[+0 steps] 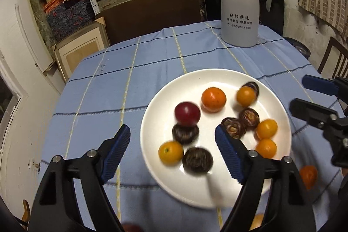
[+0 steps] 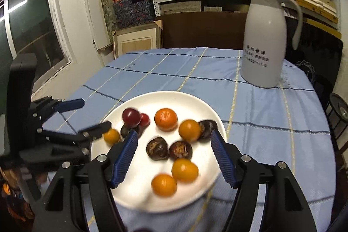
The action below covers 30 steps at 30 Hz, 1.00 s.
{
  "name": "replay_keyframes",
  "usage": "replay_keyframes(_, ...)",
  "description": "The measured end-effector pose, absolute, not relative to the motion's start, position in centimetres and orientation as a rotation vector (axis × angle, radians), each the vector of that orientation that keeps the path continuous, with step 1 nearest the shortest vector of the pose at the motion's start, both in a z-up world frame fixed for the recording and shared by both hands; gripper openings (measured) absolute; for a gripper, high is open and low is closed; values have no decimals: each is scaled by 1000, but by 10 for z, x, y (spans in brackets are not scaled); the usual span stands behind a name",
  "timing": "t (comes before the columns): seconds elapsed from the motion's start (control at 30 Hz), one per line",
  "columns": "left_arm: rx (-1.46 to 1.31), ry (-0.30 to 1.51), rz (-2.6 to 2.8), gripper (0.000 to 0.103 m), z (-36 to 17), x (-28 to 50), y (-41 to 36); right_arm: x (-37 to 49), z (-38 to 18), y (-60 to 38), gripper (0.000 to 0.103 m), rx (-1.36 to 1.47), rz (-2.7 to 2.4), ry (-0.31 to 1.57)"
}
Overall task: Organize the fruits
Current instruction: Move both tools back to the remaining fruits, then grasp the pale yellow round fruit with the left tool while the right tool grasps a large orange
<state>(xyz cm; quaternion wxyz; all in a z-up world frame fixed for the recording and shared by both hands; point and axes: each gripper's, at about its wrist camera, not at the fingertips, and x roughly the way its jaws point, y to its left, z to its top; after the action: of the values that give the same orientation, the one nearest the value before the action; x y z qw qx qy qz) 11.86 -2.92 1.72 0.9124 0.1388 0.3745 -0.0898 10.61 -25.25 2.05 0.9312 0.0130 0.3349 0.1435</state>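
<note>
Two hand-held grippers hover spread wide over a plate of fruit.

The left hand-held gripper (image 1: 173,152) and right hand-held gripper (image 2: 174,158) each hold black arms apart, their ribbed blue pads empty. Beneath them a smooth, round white plate (image 1: 165,179) rests on the table's blue checked cloth (image 1: 108,84), carrying glossy orange kumquats (image 1: 170,152), a dimpled tangerine (image 1: 213,99), a shiny red plum (image 1: 187,113) and dark, streaky chestnuts (image 1: 197,160). A matte white jug (image 1: 239,3) stands far right.
</note>
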Motion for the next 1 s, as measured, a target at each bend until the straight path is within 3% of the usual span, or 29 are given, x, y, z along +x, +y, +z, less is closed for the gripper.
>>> replay_keyframes(0.23,299,791,-230,78,13,63,-19,36,21,-266,70,-27,312,672)
replay_keyframes(0.43,326,830,-287,78,-9,24,-23,-10,-16,-274,70,-142,293,738)
replay_keyframes(0.83,381,915,-396,78,-51,-2,-40,13,-63,-273,69,-159,314,860)
replay_keyframes(0.87,383,920,-399,78,-53,-2,-42,15,-65,-271,68,-156,325,871)
replay_keyframes(0.97,388,924,-419,79,-56,-3,-48,13,-67,-262,47,-164,396,878)
replay_keyframes(1.0,390,927,-427,79,-57,-3,-50,11,-67,-260,46,-178,393,874)
